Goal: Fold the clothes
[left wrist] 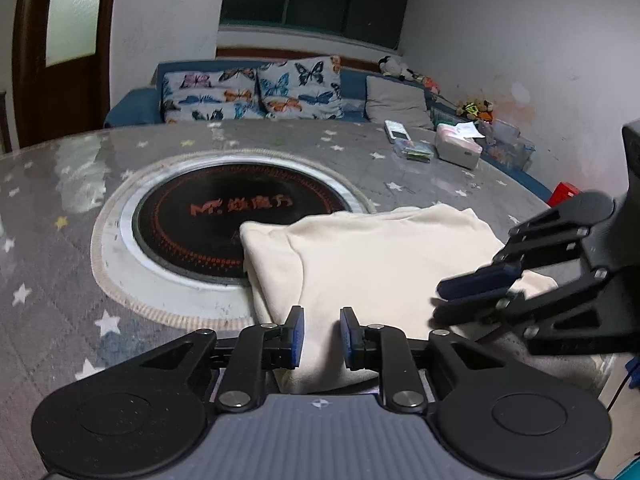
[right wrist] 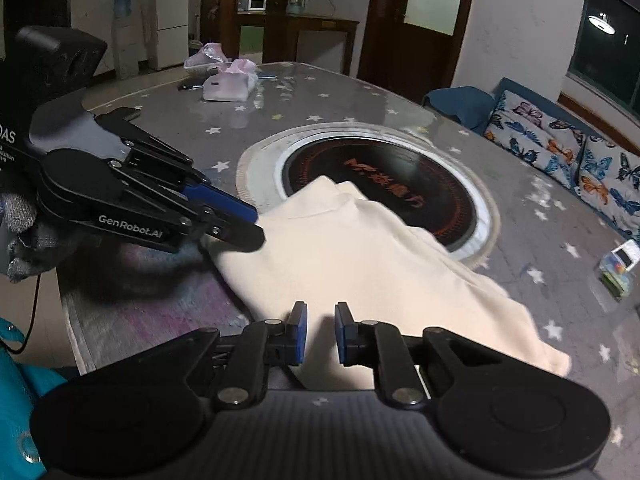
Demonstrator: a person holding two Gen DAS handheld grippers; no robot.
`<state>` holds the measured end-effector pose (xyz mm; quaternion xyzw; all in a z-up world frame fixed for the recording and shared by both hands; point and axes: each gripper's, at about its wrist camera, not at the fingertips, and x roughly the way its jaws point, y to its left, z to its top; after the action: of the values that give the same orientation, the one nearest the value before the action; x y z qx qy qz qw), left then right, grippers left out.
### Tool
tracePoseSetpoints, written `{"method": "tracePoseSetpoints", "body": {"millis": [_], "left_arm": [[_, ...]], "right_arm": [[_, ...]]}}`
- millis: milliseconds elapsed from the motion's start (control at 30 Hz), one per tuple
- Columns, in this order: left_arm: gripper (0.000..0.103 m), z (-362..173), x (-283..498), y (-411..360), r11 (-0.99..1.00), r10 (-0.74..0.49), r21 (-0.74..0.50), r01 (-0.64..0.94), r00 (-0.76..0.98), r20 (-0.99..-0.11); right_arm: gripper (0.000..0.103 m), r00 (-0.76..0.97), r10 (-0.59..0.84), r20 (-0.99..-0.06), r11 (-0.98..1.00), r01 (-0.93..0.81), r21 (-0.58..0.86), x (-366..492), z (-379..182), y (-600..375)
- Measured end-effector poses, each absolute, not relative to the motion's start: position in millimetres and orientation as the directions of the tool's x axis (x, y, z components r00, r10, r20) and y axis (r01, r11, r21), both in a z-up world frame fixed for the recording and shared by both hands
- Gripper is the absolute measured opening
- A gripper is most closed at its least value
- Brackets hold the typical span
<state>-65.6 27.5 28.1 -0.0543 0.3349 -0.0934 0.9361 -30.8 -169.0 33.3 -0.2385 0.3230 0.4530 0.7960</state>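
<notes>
On the table [left wrist: 48, 240] the cream shirt [left wrist: 372, 256] lies folded, partly over the round cooker [left wrist: 224, 220]. Soft and light, we judge; best gripped at its edges. Our left gripper [left wrist: 321, 336] and right gripper [right wrist: 319, 334] are both spread, holding nothing.

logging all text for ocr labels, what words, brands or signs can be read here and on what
"GenRobot.AI": white print on the side of the left gripper, seen from the right wrist view.
"DAS": end of a cut-off word on the black housing at that view's left edge; the smaller lines beneath are too small to read.
"Mr." then orange characters: on the round black cooktop set in the table; the characters are too blurred to read.
</notes>
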Motion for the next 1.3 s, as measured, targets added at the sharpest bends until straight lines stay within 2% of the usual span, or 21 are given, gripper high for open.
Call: {"method": "tracePoseSetpoints", "body": {"millis": [67, 133, 167, 200, 433, 500, 900, 1300], "left_arm": [[0.024, 30, -66, 29, 0.977, -0.209, -0.171, 0.130, 0.757, -0.618], [0.033, 32, -67, 30, 0.978, -0.200, -0.171, 0.119, 0.762, -0.615], [0.043, 34, -67, 30, 0.980, -0.191, -0.168, 0.110, 0.767, -0.612], [0.045, 35, -66, 32, 0.980, -0.185, -0.170, 0.100, 0.769, -0.612], [0.049, 39, -60, 48, 0.977, -0.151, -0.212, 0.021, 0.773, -0.616], [0.054, 40, -60, 54, 0.976, -0.128, -0.216, -0.011, 0.776, -0.618], [0.057, 39, -58, 68, 0.958, -0.112, -0.275, -0.087, 0.766, -0.634], [0.058, 38, -53, 72, 0.915, -0.170, -0.385, -0.123, 0.748, -0.642]], "right_arm": [[0.015, 0.375, 0.563, -0.736, 0.470, -0.878, -0.088, -31, 30, -166], [0.017, 0.376, 0.559, -0.739, 0.467, -0.879, -0.095, -31, 28, -165], [0.018, 0.377, 0.564, -0.735, 0.467, -0.879, -0.093, -32, 32, -165], [0.018, 0.379, 0.568, -0.731, 0.466, -0.880, -0.095, -33, 35, -165], [0.027, 0.361, 0.593, -0.720, 0.411, -0.904, -0.115, -45, 43, -150], [0.035, 0.350, 0.598, -0.721, 0.392, -0.912, -0.118, -49, 43, -143], [0.035, 0.343, 0.599, -0.724, 0.291, -0.935, -0.202, -72, 35, -108], [0.031, 0.365, 0.573, -0.734, 0.289, -0.928, -0.236, -77, 19, -90]]}}
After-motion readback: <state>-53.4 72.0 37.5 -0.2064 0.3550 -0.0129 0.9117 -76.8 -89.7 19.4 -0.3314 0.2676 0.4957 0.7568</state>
